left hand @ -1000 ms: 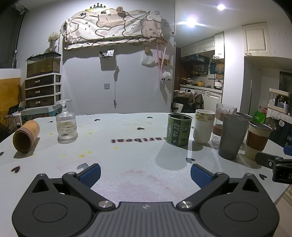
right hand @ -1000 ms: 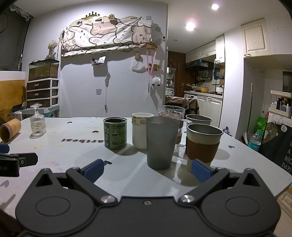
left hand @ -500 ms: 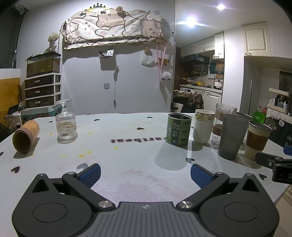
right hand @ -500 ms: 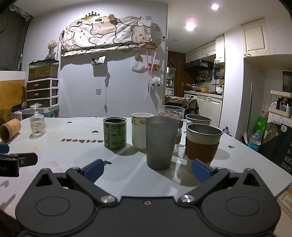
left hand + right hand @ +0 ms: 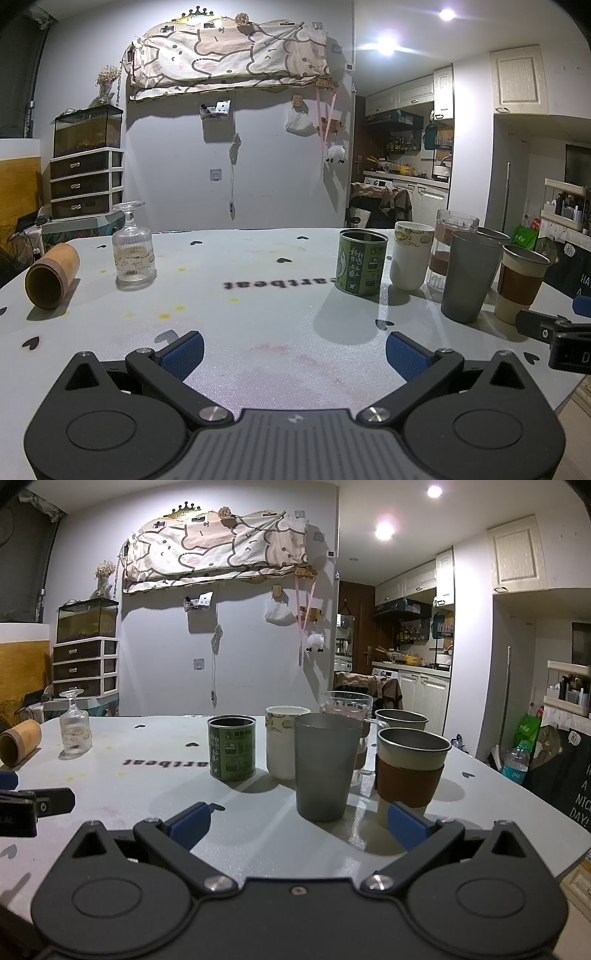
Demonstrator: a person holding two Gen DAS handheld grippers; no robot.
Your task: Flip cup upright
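A wooden cup (image 5: 51,277) lies on its side at the table's far left, its mouth toward me; it also shows in the right wrist view (image 5: 20,742). A ribbed glass (image 5: 133,251) stands upside down beside it, and shows in the right wrist view (image 5: 75,727). My left gripper (image 5: 293,354) is open and empty, low over the near table. My right gripper (image 5: 299,821) is open and empty, just before a grey tumbler (image 5: 325,764).
Upright cups cluster at the right: a green tin (image 5: 360,266), a white cup (image 5: 410,254), a clear glass mug (image 5: 448,254), the grey tumbler (image 5: 469,277), a brown-sleeved cup (image 5: 521,284). The table's (image 5: 277,295) right edge is close to them.
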